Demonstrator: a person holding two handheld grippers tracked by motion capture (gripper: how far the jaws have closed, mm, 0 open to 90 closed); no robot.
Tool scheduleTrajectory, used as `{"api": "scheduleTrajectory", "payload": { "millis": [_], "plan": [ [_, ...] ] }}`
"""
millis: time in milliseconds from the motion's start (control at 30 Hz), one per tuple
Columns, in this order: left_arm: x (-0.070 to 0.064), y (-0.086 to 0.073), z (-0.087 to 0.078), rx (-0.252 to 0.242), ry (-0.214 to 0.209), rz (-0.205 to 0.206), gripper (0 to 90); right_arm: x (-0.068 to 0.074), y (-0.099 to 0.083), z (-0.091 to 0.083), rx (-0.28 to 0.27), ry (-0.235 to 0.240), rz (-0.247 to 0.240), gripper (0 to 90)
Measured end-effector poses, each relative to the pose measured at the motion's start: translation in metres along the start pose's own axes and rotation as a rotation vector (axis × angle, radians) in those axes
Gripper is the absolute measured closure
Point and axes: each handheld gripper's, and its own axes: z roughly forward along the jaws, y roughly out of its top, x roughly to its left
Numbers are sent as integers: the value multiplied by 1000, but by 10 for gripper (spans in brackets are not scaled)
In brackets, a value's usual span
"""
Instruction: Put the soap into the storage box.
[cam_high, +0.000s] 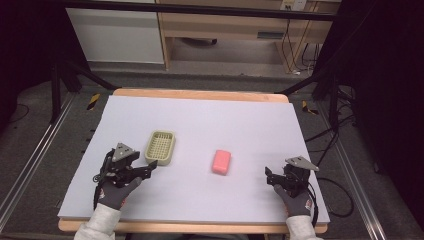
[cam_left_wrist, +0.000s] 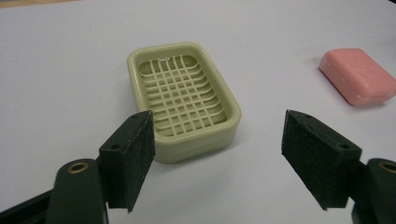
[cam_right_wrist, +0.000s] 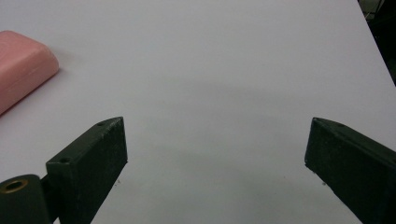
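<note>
Lying on the white table (cam_high: 200, 120), the pink soap (cam_high: 221, 161) sits just right of the green soap dish (cam_high: 160, 147). Near the dish's front corner, the left gripper (cam_left_wrist: 217, 156) holds its jaws apart and empty. Well right of the soap, the right gripper (cam_right_wrist: 215, 163) is also spread wide, holding nothing.

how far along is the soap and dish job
Nothing looks done yet: the pink soap lies on the table, apart from the empty green soap dish. In hand: the left tool is open right by the dish; the right tool is open, holding nothing. Left: all handling of soap and dish.
</note>
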Motion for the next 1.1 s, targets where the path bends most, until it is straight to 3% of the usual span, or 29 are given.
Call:
{"api": "scheduleTrajectory", "payload": {
  "millis": [367,1100],
  "plan": [
    [-9,8,7,6,-15,12,260,1,0,0,-3,-3,7,60],
    [-48,36,41,6,-68,59,260,2,1,1,14,-14,-2,64]
  ]
}}
